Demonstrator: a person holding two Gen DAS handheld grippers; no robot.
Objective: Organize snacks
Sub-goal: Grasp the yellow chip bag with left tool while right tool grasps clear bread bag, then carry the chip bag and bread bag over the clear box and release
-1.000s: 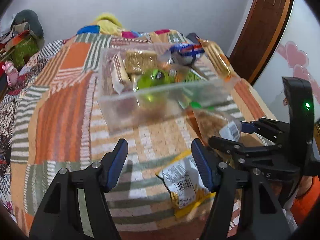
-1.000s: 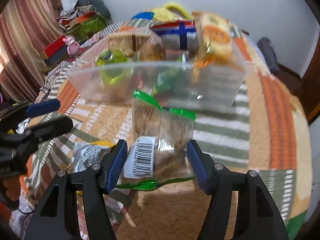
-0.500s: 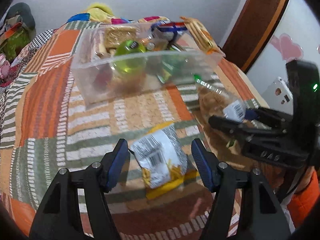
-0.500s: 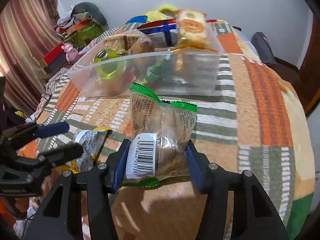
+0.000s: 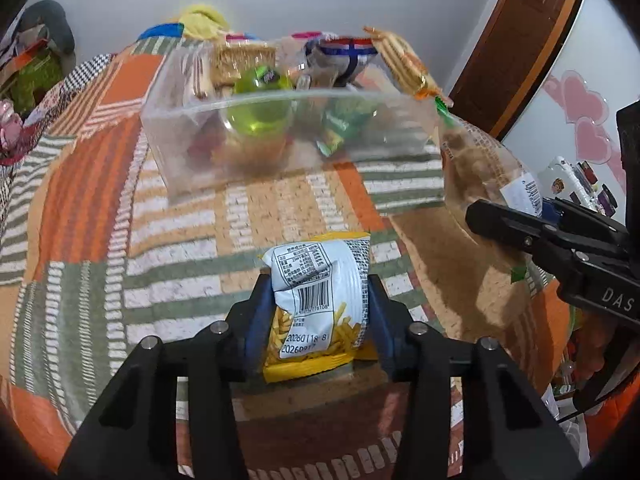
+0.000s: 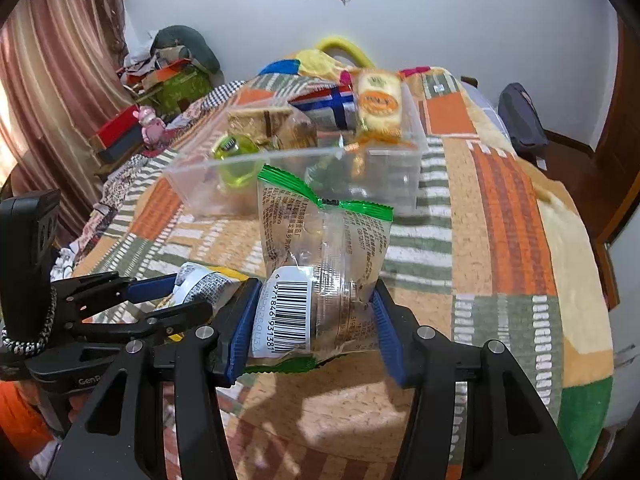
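Observation:
A clear plastic bin (image 5: 384,136) with several snacks inside sits mid-bed; it also shows in the right wrist view (image 6: 192,184). My left gripper (image 5: 320,312) is shut on a yellow chips packet (image 5: 316,292), just above the bedspread in front of the bin. My right gripper (image 6: 312,320) is shut on a clear green-edged snack packet (image 6: 324,248), held up off the bed. That packet (image 5: 480,168) shows at the right of the left wrist view, beside the bin's right end. The left gripper (image 6: 160,300) and chips packet (image 6: 200,280) show at lower left of the right wrist view.
A striped orange, green and tan bedspread (image 5: 100,208) covers the bed. Clutter and boxes (image 6: 160,92) lie on the floor to the left by a curtain. A wooden door (image 5: 520,48) and a dark bag (image 6: 520,120) are at the right.
My left gripper moved forward and shut on the chips packet. My right gripper shut on the green-edged packet and lifted it.

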